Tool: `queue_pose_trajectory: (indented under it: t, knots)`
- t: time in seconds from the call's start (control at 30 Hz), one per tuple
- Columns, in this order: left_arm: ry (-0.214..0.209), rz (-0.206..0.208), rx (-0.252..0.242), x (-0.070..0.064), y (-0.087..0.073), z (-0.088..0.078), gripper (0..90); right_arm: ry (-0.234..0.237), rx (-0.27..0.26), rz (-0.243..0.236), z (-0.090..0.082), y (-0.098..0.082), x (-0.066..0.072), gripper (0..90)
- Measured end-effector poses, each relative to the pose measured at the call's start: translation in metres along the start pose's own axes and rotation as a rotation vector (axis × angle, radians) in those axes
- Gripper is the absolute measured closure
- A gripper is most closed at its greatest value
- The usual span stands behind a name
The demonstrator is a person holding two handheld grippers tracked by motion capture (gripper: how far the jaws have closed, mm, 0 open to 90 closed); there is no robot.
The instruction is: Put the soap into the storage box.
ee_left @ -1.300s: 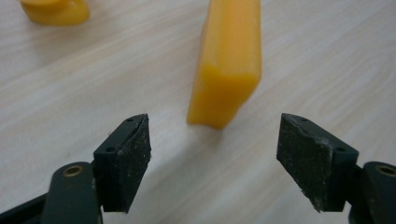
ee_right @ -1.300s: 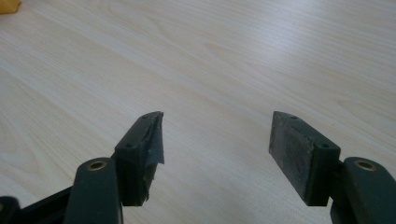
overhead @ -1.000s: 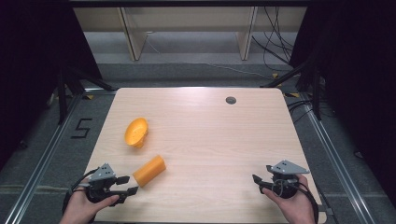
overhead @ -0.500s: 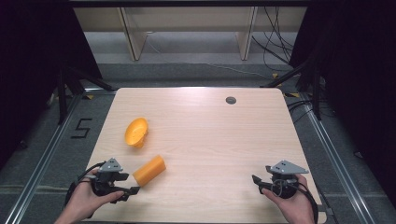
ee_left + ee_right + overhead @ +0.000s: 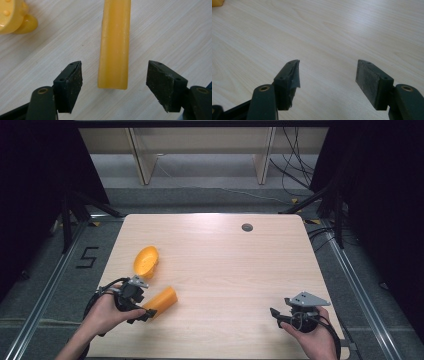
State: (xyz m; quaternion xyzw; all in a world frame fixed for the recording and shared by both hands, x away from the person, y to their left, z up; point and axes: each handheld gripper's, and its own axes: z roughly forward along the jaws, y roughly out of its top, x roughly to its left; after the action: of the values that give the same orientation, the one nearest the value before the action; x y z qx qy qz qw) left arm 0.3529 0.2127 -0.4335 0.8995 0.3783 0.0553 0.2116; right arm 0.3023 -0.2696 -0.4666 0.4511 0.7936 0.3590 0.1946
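An orange block (image 5: 162, 301) lies on the pale wooden table (image 5: 230, 265), near its front left. My left gripper (image 5: 146, 303) is at the block's near end, pointing along it. In the left gripper view the block (image 5: 115, 42) runs away from me, its near end between the two pads (image 5: 72, 80) with a gap on each side. That left gripper (image 5: 114, 75) is open, and its jaws have just been opening. A yellow bowl-like piece (image 5: 146, 260) lies just beyond, seen at upper left (image 5: 12, 15). My right gripper (image 5: 279, 312) rests open at the front right, its jaws (image 5: 328, 71) over bare wood.
A small dark round hole (image 5: 247, 227) sits near the table's far edge. Dark curtains flank the table, and cables trail on the floor at the right. A shelf unit (image 5: 200, 150) stands beyond the far edge. An orange corner (image 5: 217, 2) shows at the right gripper view's top left.
My left hand has moved forward and up toward the orange block, and its jaws have spread around the block's near end. The right hand has kept still.
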Motion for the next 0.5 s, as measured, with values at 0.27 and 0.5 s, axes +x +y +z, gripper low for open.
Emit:
queue_pose_trajectory:
  t: [0.27,0.5]
  knots:
    - [0.002,-0.013,0.062,0.000,0.022,0.014,28.9,-0.005,0.004,0.013,0.000,0.000,0.001,36.2]
    - [0.003,0.004,0.132,-0.002,0.034,0.023,32.9,0.004,0.004,-0.002,0.000,0.000,0.000,36.1]
